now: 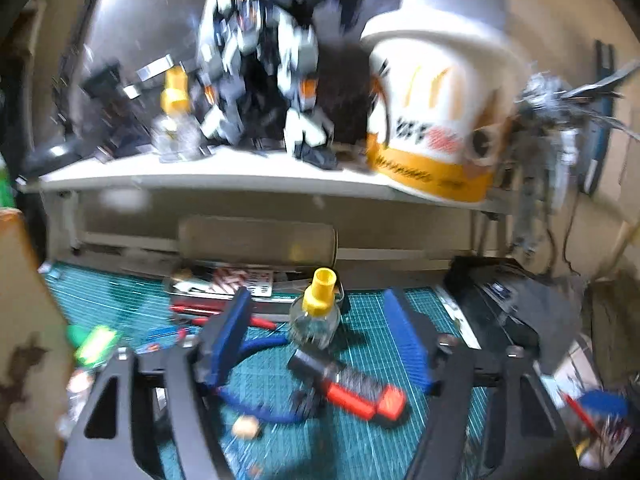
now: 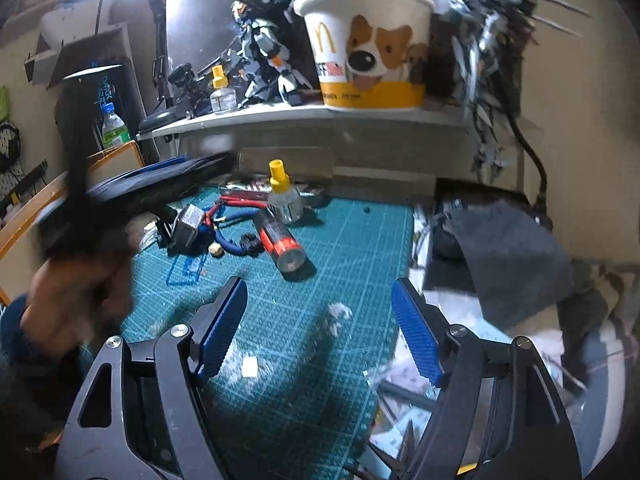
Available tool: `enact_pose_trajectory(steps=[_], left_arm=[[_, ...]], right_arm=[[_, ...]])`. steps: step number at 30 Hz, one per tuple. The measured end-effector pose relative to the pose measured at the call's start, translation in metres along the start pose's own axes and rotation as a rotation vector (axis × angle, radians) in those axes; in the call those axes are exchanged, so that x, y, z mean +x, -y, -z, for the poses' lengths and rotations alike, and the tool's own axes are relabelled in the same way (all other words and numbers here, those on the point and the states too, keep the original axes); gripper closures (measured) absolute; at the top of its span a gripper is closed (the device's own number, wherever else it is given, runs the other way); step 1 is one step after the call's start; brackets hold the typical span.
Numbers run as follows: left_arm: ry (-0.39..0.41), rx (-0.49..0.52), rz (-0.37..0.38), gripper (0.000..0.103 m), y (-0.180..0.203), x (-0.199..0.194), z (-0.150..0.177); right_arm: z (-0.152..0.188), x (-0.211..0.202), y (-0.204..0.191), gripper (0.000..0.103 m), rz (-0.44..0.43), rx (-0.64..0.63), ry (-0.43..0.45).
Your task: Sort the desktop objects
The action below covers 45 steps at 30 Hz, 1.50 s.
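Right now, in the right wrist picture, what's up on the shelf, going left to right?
Small yellow-capped bottle → dark robot model → paper bucket with a corgi → spiky grey winged model.

Both mounted at the wrists, looking forward and down along blue-padded fingers toward the back shelf [image 2: 280, 114]. Left view close over the green mat [image 1: 360, 452], blurred, near the bottle [image 1: 316, 312] and red tube [image 1: 360, 396]. Right view set farther back and to the right, taking in the left hand [image 2: 76, 280]. Shared: mat, bottle, tube, cup [image 2: 368, 44], figure [image 2: 264, 40].
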<state>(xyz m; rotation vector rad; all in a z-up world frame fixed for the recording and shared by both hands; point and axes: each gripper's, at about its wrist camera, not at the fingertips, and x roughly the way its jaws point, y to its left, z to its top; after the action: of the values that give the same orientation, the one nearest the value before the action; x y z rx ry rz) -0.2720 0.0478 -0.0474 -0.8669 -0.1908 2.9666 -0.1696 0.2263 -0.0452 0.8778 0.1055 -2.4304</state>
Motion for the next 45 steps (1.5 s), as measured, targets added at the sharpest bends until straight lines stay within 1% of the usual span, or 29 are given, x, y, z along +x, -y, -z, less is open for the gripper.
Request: enact_pose_trajectory(steps=[1, 4, 6, 7, 8, 9, 11, 12, 15, 19, 22, 23, 25, 28, 31, 35, 39, 43, 45], left_arm=[[-0.024, -0.001, -0.014, 0.05, 0.0, 0.014, -0.003], [-0.047, 0.001, -0.03, 0.051, 0.002, 0.038, -0.01], [-0.062, 0.022, -0.048, 0.051, 0.006, 0.049, -0.012], [-0.074, 0.033, -0.057, 0.061, 0.008, 0.055, -0.013], [-0.099, 0.038, -0.06, 0.083, 0.008, 0.062, -0.014], [-0.125, 0.041, -0.059, 0.086, 0.009, 0.068, -0.015], [-0.134, 0.047, -0.074, 0.086, 0.01, 0.071, -0.016], [-0.146, 0.038, -0.065, 0.087, 0.009, 0.072, -0.018], [-0.147, 0.001, -0.021, 0.087, 0.004, 0.061, -0.02], [-0.11, 0.024, 0.011, 0.087, 0.006, 0.023, -0.027], [-0.094, 0.048, 0.055, 0.087, 0.004, -0.027, -0.024], [-0.1, 0.07, 0.061, 0.087, 0.005, -0.041, -0.021], [-0.116, 0.141, 0.065, 0.087, 0.01, -0.077, -0.006], [-0.151, 0.198, 0.079, 0.087, 0.012, -0.119, 0.023], [-0.178, 0.232, 0.087, 0.087, 0.005, -0.157, 0.065], [-0.192, 0.208, 0.053, 0.087, -0.009, -0.182, 0.102], [-0.167, 0.204, 0.026, 0.087, -0.019, -0.198, 0.125], [-0.134, 0.19, 0.056, 0.086, -0.025, -0.203, 0.135], [-0.106, 0.196, 0.059, 0.079, -0.024, -0.209, 0.132]], right_arm=[[0.002, -0.001, 0.002, 0.031, -0.006, 0.005, 0.003], [0.008, -0.008, 0.008, 0.03, -0.026, 0.018, 0.019], [0.009, -0.012, 0.012, 0.03, -0.032, 0.019, 0.031], [0.01, -0.014, 0.014, 0.03, -0.036, 0.019, 0.036], [0.011, -0.015, 0.017, 0.027, -0.038, 0.022, 0.04], [0.011, -0.015, 0.022, 0.026, -0.039, 0.03, 0.045], [0.013, -0.017, 0.029, 0.026, -0.042, 0.049, 0.053], [0.015, -0.018, 0.032, 0.026, -0.042, 0.059, 0.053], [0.02, -0.024, 0.035, 0.026, -0.034, 0.071, 0.052], [0.024, -0.034, 0.032, 0.026, -0.022, 0.07, 0.046], [0.026, -0.045, 0.025, 0.026, -0.017, 0.064, 0.047], [0.027, -0.049, 0.023, 0.026, -0.015, 0.063, 0.048], [0.031, -0.057, 0.017, 0.026, -0.017, 0.055, 0.045], [0.038, -0.07, 0.005, 0.026, -0.017, 0.04, 0.032], [0.049, -0.081, -0.009, 0.026, -0.021, 0.03, 0.013], [0.061, -0.093, -0.027, 0.026, -0.033, 0.021, -0.009], [0.078, -0.103, -0.053, 0.026, -0.044, -0.004, -0.023], [0.094, -0.102, -0.076, 0.026, -0.055, -0.032, -0.018], [0.101, -0.101, -0.087, 0.026, -0.061, -0.043, -0.017]])
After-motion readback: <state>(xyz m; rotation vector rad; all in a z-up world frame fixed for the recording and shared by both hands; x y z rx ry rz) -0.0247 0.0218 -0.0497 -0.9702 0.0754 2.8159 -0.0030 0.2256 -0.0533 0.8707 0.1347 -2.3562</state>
